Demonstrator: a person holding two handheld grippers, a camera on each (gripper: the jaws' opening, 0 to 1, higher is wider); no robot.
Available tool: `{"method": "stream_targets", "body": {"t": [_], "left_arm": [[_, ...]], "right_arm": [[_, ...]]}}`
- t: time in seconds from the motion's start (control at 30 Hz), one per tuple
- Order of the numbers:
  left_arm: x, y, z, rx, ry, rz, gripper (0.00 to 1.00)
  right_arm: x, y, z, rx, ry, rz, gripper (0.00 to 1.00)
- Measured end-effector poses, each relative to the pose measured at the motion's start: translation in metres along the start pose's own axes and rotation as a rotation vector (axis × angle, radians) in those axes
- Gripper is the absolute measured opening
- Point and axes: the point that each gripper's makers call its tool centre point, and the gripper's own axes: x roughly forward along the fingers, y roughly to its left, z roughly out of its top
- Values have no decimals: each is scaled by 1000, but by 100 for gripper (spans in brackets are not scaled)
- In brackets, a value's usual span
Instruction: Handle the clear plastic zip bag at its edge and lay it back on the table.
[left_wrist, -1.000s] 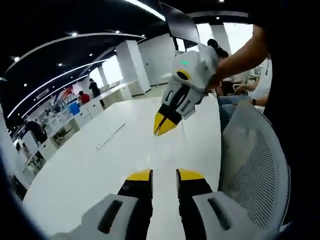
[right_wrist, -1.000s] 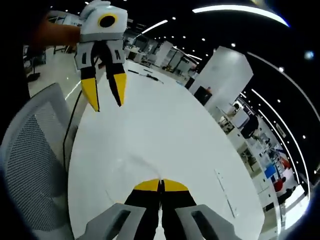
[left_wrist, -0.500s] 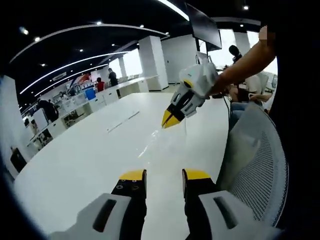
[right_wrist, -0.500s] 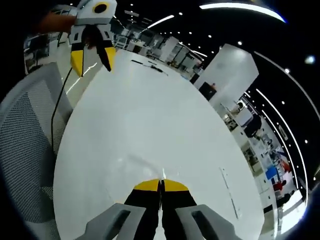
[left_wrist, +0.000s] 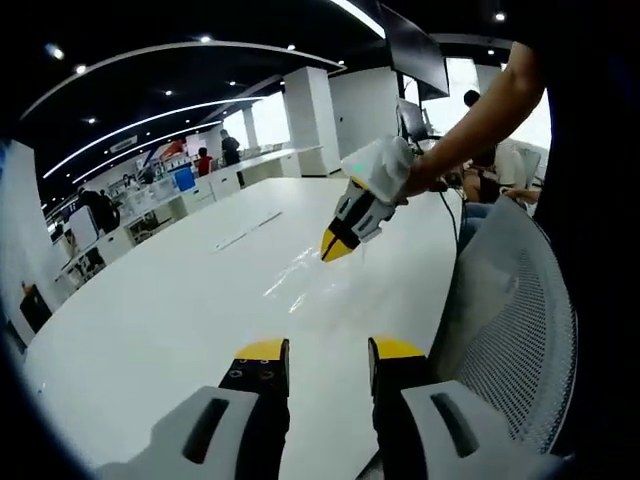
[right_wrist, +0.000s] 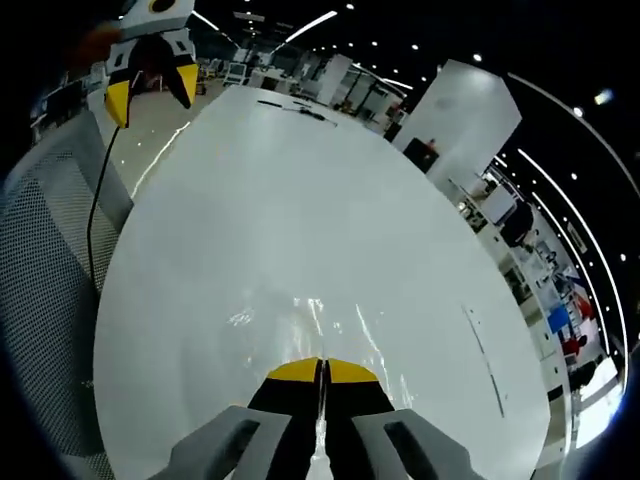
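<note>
The clear zip bag (right_wrist: 300, 320) lies mid-frame on the white desk (right_wrist: 330, 190) — nothing visible inside it — its edge pinched by the closed right gripper (right_wrist: 321, 372). At lower centre the left gripper (left_wrist: 321, 350) gapes empty beside a mesh chair (left_wrist: 510, 330).

Right claw (left_wrist: 338, 246): a second ago it hung high above the table (left_wrist: 150, 330) in the left gripper view; now it has come down close to the surface, tips closed on the bag's edge.
Zip bag (right_wrist: 300, 320): earlier it dangled from the right claw with little glare; now it spreads flat on the table, its shiny wrinkles showing ahead of the tips.
Left claw (right_wrist: 150, 88): in the right gripper view it has drawn away to the far upper corner, smaller than before, tips apart.
</note>
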Motion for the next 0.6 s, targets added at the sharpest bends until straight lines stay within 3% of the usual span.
{"method": "stream_targets", "body": {"t": [0.13, 0.33, 0.6], "left_arm": [[-3, 6, -9, 2, 3, 3, 29], [-2, -4, -4, 5, 8, 2, 30], [3, -20, 10, 14, 20, -6, 31]], "right_arm": [[8, 2, -7, 29, 21, 5, 0], [16, 7, -18, 23, 53, 23, 5], [14, 17, -20, 51, 59, 47, 9]]}}
